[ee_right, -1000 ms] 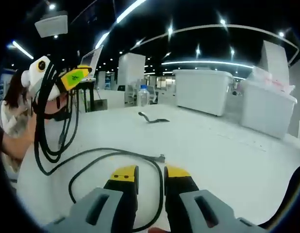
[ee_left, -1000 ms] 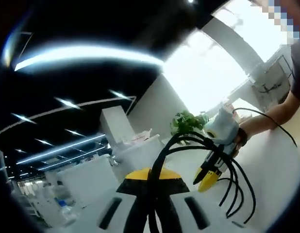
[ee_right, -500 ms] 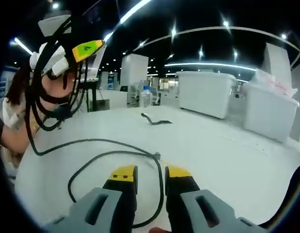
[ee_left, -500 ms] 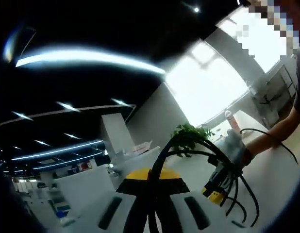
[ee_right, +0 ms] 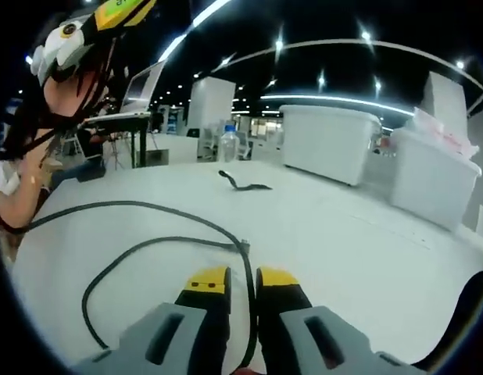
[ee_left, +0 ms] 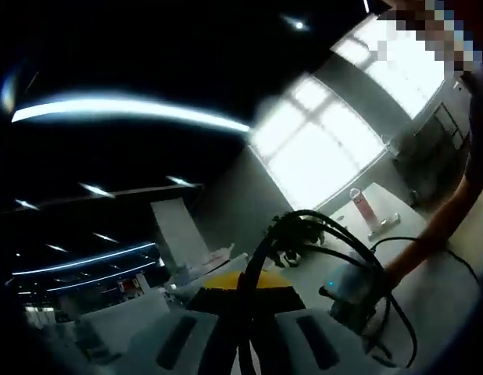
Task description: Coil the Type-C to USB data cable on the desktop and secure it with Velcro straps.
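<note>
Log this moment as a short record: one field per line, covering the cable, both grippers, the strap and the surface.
cable: black data cable, partly looped at the left gripper, the rest trailing across the desktop
left gripper: left gripper raised above the desktop, cable loops hanging from it; shut on the cable
right gripper: right gripper low over the desktop, jaws nearly closed with the cable running between them
strap: dark strap lying loose on the desktop, far from both grippers
surface: white desktop
background: water bottle, white bins
</note>
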### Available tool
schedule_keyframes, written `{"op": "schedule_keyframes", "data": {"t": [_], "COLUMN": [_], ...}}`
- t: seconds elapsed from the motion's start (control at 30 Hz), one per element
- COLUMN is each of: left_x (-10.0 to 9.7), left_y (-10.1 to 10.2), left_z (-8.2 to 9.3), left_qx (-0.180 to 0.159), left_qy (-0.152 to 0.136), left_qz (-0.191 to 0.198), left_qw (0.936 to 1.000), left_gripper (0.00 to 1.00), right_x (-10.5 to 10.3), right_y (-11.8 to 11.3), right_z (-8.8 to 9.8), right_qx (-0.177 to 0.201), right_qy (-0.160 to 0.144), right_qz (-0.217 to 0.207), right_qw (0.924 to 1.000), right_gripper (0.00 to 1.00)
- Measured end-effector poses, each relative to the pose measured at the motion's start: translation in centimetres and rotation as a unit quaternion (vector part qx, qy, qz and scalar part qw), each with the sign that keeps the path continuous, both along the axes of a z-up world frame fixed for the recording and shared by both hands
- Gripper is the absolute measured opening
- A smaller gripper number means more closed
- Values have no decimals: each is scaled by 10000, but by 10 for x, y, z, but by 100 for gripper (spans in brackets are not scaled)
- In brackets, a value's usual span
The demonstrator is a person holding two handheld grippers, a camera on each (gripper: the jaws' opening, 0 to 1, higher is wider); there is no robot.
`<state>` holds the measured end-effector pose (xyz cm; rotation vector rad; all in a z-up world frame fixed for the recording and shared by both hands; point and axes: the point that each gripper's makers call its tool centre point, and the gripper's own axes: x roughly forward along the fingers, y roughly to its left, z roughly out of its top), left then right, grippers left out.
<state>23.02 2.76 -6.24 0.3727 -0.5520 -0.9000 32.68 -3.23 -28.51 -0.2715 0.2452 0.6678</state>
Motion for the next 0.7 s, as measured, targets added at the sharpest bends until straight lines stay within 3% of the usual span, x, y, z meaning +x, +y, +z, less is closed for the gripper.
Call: {"op": "schedule_keyframes", "data": {"t": [0.17,0.43,0.7], "left_x": [13,32,43], "left_y": [0,8,5], "left_z": [-24,-65,-90], "left_qx": [46,-56,166], "left_qy": [251,842,1044], "left_qz": [142,393,619], "left_qw": [9996,9957,9925], "left_gripper": [4,4,4], "right_x": [3,-3,-17], "right_y": [-8,-15,-27], "right_z": [7,43,82], "right_qx": [-77,432,923], "right_qy": [-160,-701,-1276], "right_qz": [-56,-136,-264], "right_qw": [9998,9965,9872], "right_gripper": [2,2,2]}}
